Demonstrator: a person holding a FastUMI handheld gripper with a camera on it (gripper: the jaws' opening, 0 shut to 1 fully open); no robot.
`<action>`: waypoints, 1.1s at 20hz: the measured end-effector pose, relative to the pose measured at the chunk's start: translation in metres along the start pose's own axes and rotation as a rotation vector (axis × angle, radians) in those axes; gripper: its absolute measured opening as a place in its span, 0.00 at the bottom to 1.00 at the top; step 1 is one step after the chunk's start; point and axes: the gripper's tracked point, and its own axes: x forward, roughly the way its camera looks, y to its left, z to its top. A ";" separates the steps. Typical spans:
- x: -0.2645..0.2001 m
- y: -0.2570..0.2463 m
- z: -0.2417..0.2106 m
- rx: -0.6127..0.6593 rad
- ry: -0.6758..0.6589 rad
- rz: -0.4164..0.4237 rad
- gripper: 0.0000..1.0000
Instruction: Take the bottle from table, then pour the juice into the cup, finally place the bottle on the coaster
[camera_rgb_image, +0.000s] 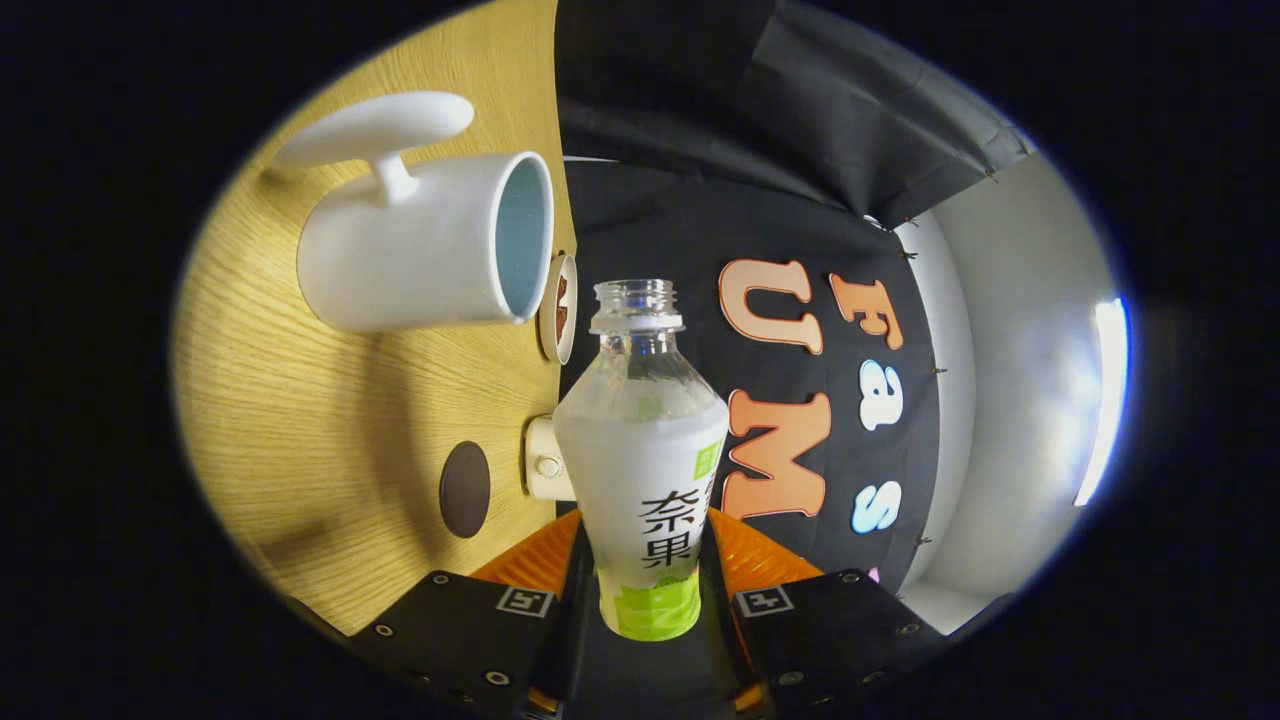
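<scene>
The view is rolled, so the wooden table (330, 450) stands like a wall to the left of the fingers. My gripper (645, 545) is shut on the lower body of a clear, uncapped bottle (640, 440) with a white and green label. The bottle lies level with the tabletop, and its open mouth (636, 298) sits just past the rim of the white cup (410, 250). The cup stands on the table with its pale blue inside facing the bottle's side. No stream of juice is visible. A dark round coaster (465, 490) lies on the table beside the left finger (530, 560).
A white flat round piece (375, 128) joins the cup's side by a short stem. Behind the cup sits a small white-rimmed round thing (558, 308) with a brown inside. A small white knobbed object (545, 462) lies behind the bottle. Beyond hang black cloth and a pale wall.
</scene>
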 end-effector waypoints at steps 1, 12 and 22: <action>0.000 -0.001 0.000 -0.006 0.001 -0.003 0.52; 0.003 -0.003 -0.004 -0.076 -0.019 -0.025 0.52; 0.009 -0.011 -0.008 -0.135 -0.038 -0.052 0.51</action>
